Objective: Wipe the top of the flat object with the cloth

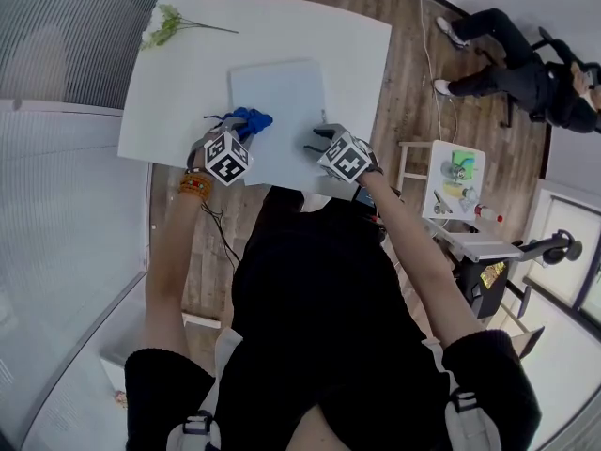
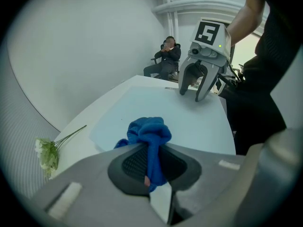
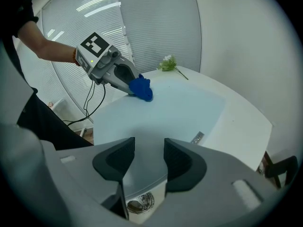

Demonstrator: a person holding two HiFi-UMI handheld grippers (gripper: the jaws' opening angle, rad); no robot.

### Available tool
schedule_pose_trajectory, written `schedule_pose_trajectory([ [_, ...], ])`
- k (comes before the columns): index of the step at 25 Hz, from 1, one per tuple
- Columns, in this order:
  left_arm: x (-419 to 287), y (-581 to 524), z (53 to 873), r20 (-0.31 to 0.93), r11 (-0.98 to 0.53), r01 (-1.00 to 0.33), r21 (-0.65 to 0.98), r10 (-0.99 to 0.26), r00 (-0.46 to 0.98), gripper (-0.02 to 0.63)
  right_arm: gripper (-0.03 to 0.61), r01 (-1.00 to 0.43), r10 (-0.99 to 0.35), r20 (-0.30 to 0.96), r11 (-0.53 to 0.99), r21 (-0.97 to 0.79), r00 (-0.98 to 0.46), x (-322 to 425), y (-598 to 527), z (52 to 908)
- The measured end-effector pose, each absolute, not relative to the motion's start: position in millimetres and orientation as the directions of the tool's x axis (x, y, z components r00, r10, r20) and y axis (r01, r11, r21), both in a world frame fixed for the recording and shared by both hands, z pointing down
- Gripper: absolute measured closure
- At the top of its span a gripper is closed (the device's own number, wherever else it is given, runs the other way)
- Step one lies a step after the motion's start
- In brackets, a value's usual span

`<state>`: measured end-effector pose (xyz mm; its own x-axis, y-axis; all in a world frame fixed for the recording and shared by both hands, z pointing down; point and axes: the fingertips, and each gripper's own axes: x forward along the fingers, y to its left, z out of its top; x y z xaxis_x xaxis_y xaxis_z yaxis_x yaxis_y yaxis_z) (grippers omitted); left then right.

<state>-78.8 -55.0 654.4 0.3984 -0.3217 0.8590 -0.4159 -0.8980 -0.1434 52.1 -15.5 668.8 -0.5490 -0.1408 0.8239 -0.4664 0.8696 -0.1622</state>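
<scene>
Jaws of left gripper [image 2: 152, 171] tight on cloth [image 2: 149, 132]

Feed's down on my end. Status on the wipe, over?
Left gripper shut on blue cloth, cloth at the flat board's left edge. Right gripper open, empty, over board's near edge. Flower sprig off the board, not in the way.

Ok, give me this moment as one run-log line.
left gripper: shut on blue cloth, at left edge of flat panel | right gripper: open, empty, at the panel's near right corner
</scene>
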Motion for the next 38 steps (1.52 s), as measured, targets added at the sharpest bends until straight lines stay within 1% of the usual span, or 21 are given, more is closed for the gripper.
schedule_pose_trajectory([
  [23, -71.2, 6.8, 653.0, 0.848, -0.895, -0.429, -0.123, -0.319, 0.423, 0.574, 0.364, -0.473, -0.141, 0.831, 0.867, -0.159, -0.538, 52.6, -15.9, 668.2],
  [38, -65.8, 49.7, 652.3, 0.847, -0.904, -0.423, -0.064, -0.273, 0.456, 0.574, 0.367, -0.479, -0.141, 0.837, 0.864, -0.157, -0.529, 53.6, -15.8, 668.4],
])
